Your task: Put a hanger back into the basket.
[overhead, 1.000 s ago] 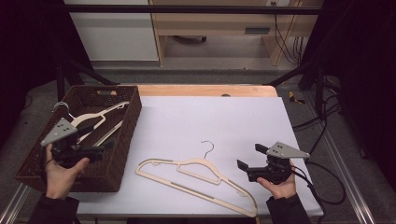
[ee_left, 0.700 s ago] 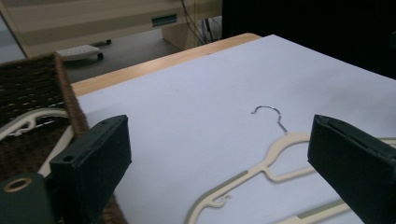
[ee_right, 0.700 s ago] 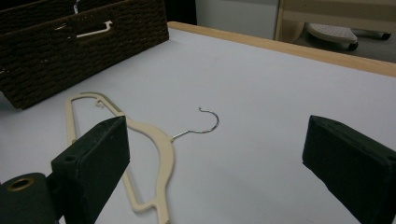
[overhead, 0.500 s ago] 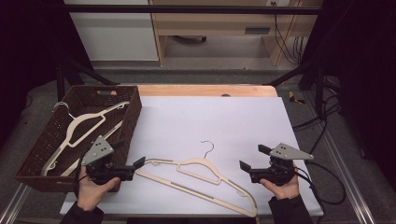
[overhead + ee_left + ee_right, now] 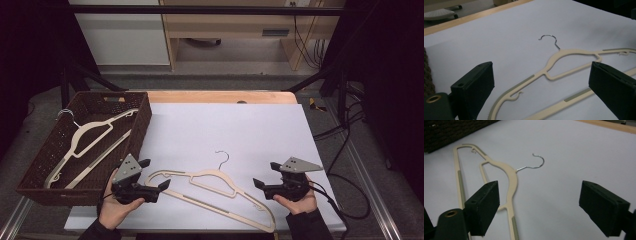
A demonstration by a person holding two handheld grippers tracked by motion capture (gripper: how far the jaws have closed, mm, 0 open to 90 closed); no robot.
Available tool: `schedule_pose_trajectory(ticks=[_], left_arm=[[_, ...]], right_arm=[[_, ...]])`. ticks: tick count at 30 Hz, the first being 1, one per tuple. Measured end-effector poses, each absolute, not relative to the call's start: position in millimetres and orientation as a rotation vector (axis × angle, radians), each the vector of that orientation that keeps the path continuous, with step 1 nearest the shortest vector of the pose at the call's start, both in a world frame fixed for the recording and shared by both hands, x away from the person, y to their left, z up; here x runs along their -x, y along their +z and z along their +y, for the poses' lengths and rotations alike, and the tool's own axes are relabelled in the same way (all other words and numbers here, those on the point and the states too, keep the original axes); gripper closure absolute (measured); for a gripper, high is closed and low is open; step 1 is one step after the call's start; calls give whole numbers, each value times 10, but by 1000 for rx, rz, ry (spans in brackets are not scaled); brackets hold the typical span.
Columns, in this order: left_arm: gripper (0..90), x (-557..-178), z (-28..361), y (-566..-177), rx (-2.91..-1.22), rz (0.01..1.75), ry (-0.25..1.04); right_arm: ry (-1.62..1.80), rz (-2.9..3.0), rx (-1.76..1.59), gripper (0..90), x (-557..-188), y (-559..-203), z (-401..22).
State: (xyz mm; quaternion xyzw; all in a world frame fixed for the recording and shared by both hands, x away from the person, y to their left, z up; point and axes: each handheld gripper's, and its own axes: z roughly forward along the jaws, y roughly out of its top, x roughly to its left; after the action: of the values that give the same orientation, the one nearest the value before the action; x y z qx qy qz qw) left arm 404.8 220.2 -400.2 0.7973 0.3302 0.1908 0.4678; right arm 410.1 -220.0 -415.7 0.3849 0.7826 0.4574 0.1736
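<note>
The cream plastic clothes hanger with a thin metal hook (image 5: 212, 187) lies flat on the white sheet-covered surface (image 5: 235, 130), toward six o'clock in the high view, its hook pointing to twelve o'clock and its long bar running from about nine o'clock down to five o'clock. At its nine o'clock end sits the left gripper (image 5: 161, 185), black with a grey three-cornered plate on top, held in the person's left hand (image 5: 114, 207); its jaws stand released, wide apart, nothing between the pads, their tips just beside the hanger's shoulder. In the left gripper view the hanger's shoulder and bar (image 5: 554, 72) lie on the surface in the gap between the two black jaws, untouched. At the four o'clock side the right gripper (image 5: 258, 184), held in the right hand (image 5: 296, 202), points toward the hanger's other shoulder; its jaws have just been closing a little, yet stand released and wide, with nothing pressed between them. In the right gripper view the hanger's neck and hook (image 5: 510, 173) lie near the left jaw. Farther out, at nine to ten o'clock, a dark brown woven basket (image 5: 142, 125) rests partly on the surface's edge and holds another cream hanger (image 5: 90, 137). Beyond the white sheet, at twelve o'clock, a strip of bare wooden edge (image 5: 220, 96) shows.
</note>
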Motion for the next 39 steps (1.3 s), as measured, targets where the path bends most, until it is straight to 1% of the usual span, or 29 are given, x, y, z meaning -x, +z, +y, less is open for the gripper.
schedule_pose_trajectory(ticks=[6,16,17,18,22,24,27,30,36,39], left_arm=[[60,-4073,2156,-4105,-1987,819,461],[60,-4077,2185,-4122,-1987,828,455],[60,-4077,2185,-4122,-1987,828,455],[60,-4080,2186,-4127,-1989,829,453],[61,-4081,2172,-4135,-1998,827,451],[61,-4082,2168,-4136,-1999,825,448],[61,-4084,2165,-4137,-1996,828,447],[61,-4084,2172,-4140,-1993,828,445],[61,-4095,2182,-4144,-1988,831,438],[61,-4110,2180,-4140,-1982,833,429]], right_arm=[[1186,2346,-1070,257,-4124,-4302,-2095],[996,2519,-1053,421,-4141,-4608,-1931],[996,2519,-1053,421,-4141,-4608,-1931],[955,2548,-1044,472,-4137,-4661,-1908],[942,2583,-1029,528,-4125,-4710,-1868],[937,2579,-1017,585,-4114,-4707,-1867],[906,2585,-983,632,-4084,-4702,-1859],[880,2602,-1004,700,-4043,-4683,-1823],[845,2613,-990,779,-4028,-4670,-1773],[842,2631,-961,787,-4031,-4662,-1772]])
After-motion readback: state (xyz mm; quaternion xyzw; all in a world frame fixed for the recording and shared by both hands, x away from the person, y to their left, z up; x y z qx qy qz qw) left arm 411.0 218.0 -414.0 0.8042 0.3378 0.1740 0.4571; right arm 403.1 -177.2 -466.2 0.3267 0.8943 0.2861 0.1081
